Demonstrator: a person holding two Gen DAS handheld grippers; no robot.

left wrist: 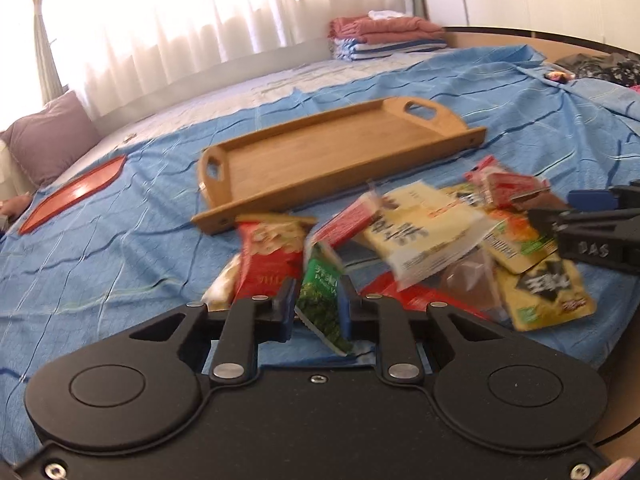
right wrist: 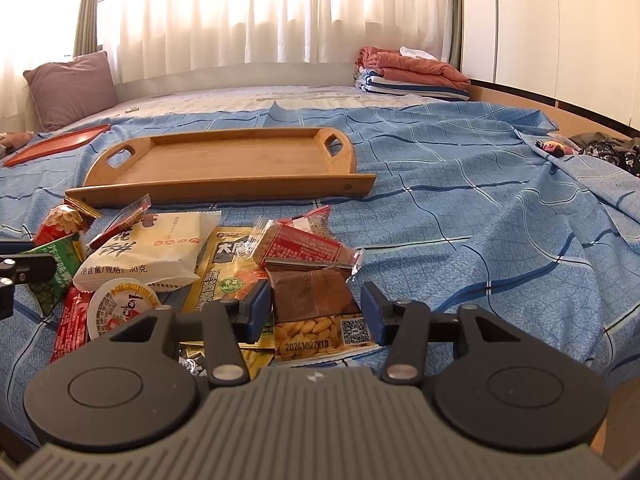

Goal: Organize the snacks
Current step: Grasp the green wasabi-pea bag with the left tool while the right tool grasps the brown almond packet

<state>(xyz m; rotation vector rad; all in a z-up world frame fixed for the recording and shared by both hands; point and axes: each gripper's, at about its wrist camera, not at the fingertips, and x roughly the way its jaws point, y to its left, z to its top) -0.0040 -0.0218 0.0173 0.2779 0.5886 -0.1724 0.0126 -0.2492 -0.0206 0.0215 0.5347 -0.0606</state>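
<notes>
Snacks lie heaped; left tool pinches green packet, right tool spread.

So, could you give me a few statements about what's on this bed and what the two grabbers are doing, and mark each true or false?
1. The wooden tray holds no snacks yet. True.
2. The left gripper is closed on a green packet. True.
3. The right gripper is clamped on a red packet. False: its jaws are apart, either side of a brown packet, not squeezing it.
4. The snacks are lined up in neat rows. False: they lie in a loose overlapping pile in front of the tray.
5. A red tray lies off to the left of the wooden one. True.
</notes>
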